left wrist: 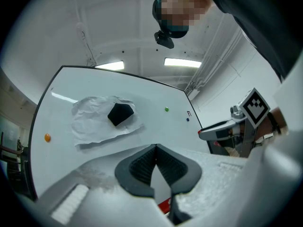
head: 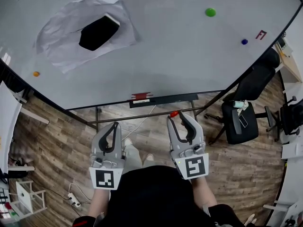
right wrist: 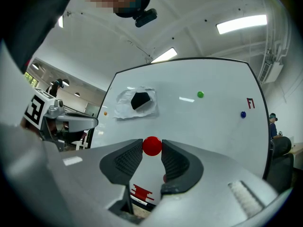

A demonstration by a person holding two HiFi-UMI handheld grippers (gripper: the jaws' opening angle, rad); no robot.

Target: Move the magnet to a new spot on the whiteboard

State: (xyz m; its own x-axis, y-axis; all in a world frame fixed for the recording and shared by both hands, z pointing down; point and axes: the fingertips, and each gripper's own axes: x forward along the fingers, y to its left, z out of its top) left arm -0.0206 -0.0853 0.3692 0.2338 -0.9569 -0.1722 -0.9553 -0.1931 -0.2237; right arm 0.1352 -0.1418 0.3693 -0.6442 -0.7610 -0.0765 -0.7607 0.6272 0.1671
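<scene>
A round red magnet sits pinched between the tips of my right gripper, which is shut on it a little way off the whiteboard. In the head view the same red magnet shows at the tip of the right gripper, below the whiteboard's lower edge. My left gripper hangs beside it, its tips touching with nothing between them; the left gripper looks the same in its own view.
On the board are a green magnet, a blue magnet, an orange magnet, and a crumpled paper under a black block. A red item lies on the tray. A black office chair stands at the right.
</scene>
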